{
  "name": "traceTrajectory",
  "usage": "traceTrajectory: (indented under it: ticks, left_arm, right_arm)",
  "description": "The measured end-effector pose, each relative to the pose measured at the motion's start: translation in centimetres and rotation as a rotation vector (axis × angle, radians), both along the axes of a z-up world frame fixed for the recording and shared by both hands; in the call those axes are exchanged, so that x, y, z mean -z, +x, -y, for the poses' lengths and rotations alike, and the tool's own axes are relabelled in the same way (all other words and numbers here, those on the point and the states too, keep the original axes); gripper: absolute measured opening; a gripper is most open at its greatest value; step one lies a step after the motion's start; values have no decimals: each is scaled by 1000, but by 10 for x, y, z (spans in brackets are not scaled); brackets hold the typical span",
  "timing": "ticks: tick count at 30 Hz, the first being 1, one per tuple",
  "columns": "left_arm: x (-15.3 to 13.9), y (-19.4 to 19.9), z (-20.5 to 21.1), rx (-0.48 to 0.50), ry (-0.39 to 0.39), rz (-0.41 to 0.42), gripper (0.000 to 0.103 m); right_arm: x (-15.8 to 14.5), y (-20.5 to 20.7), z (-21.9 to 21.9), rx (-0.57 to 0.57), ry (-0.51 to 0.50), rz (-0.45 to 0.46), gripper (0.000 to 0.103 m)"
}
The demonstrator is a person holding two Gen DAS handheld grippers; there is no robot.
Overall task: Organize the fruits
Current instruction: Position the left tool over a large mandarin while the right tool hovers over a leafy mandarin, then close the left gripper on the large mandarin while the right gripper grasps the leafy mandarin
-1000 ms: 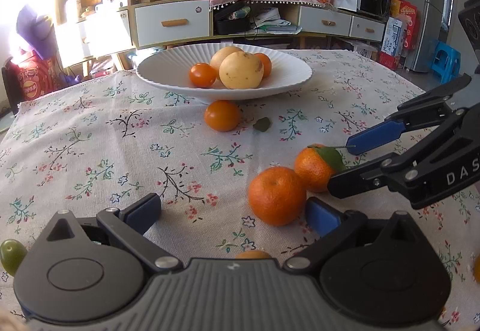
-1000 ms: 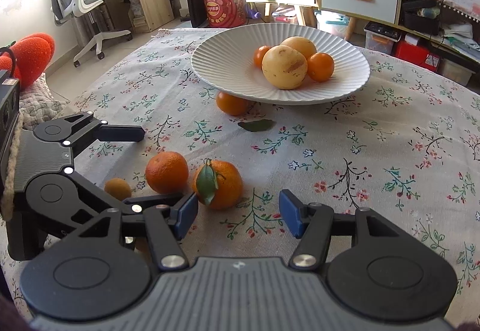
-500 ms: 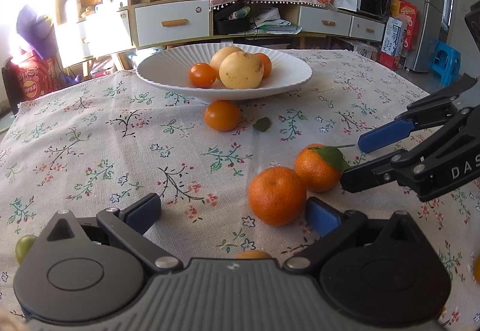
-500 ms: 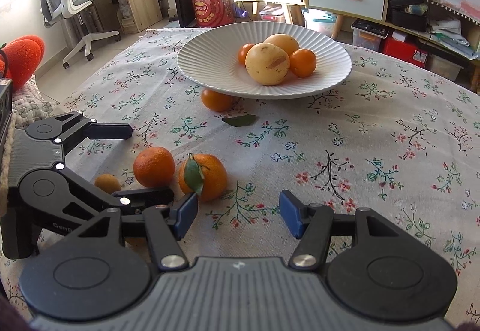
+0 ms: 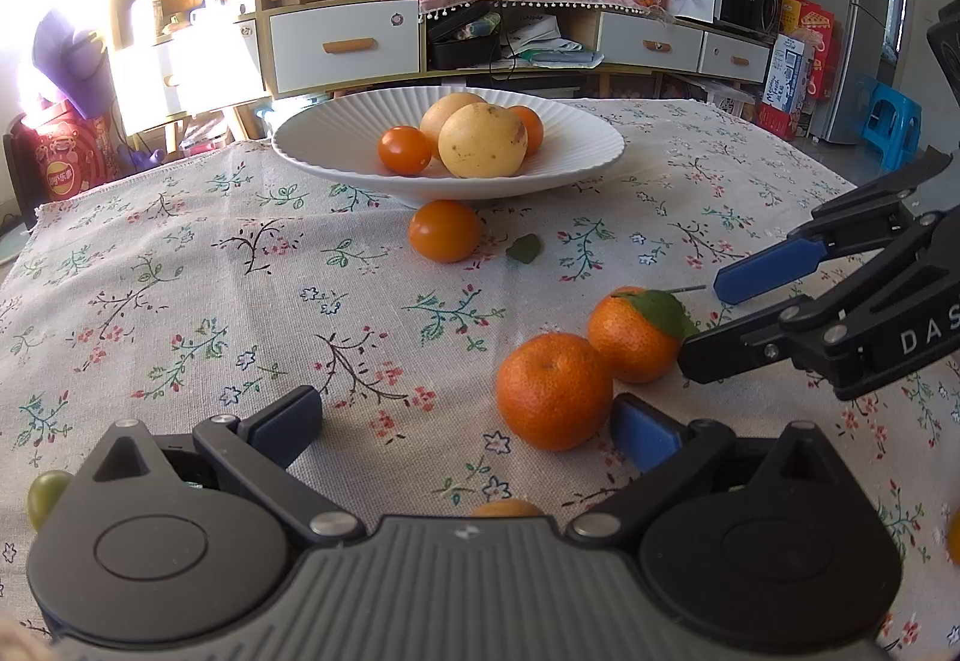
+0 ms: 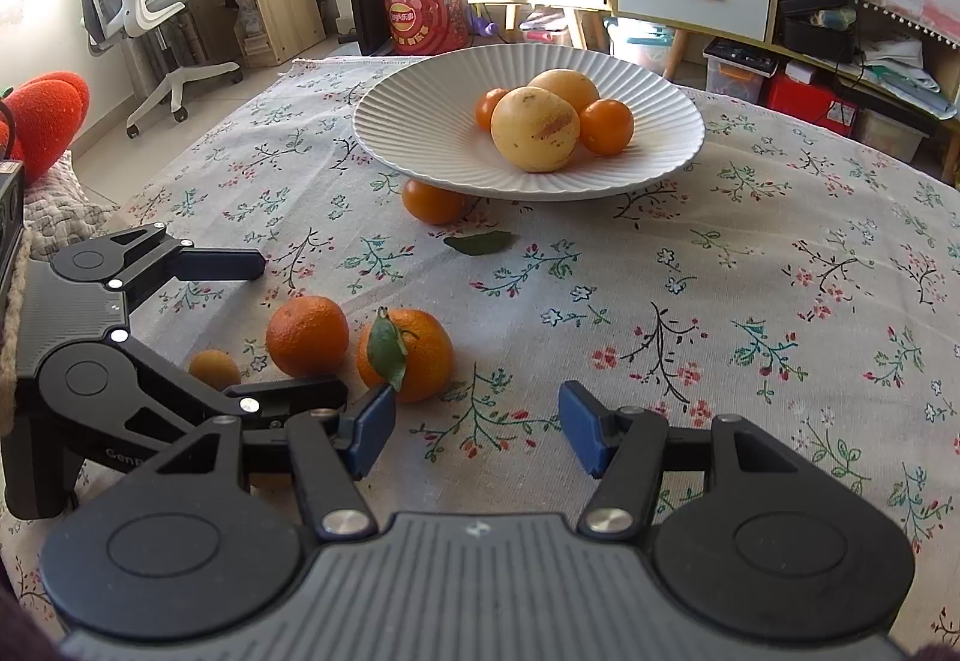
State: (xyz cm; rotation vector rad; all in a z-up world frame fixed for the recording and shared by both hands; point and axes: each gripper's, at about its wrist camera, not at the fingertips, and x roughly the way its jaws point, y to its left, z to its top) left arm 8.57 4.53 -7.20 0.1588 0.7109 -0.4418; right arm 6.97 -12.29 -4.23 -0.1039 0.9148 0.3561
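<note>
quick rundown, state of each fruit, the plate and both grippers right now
plate: upright, holding four fruits
leafy orange: on cloth, beside the right gripper's left finger
plain orange: on cloth, against the left gripper's right finger
small orange: on cloth by the plate rim
left gripper: open, empty
right gripper: open, empty

Floral tablecloth (image 6: 750, 253) under plate (image 6: 420, 133), mandarins (image 6: 307, 335)

1. White ribbed plate (image 6: 420, 145) on the bench holds two yellow fruits and two small orange ones.
2. Small orange fruit (image 6: 431, 202) lies just beside the plate's near rim.
3. Plain tangerine (image 6: 307, 335) and leafy tangerine (image 6: 414, 355) sit side by side, touching.
</note>
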Motion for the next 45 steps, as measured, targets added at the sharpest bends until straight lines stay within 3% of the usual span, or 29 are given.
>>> traceTrajectory:
  ticks: [24,30,41,43,45]
  left_arm:
    - [0,3,2,-5,2,1,76]
    - [2,4,3,-16,4,3,76]
    - [0,5,4,-14,13,-7,76]
    - [-1,4,4,-8,14,-5,73]
    - [-4,3,6,9,12,1,54]
  right_arm:
    - [3,0,-9,-20,-28,20,59]
    - [3,3,-13,-9,-42,38,48]
    - [4,7,-17,-41,-36,49,48]
    - [4,8,-18,-43,-33,48,48]
    - [3,9,-19,-48,-31,49,48]
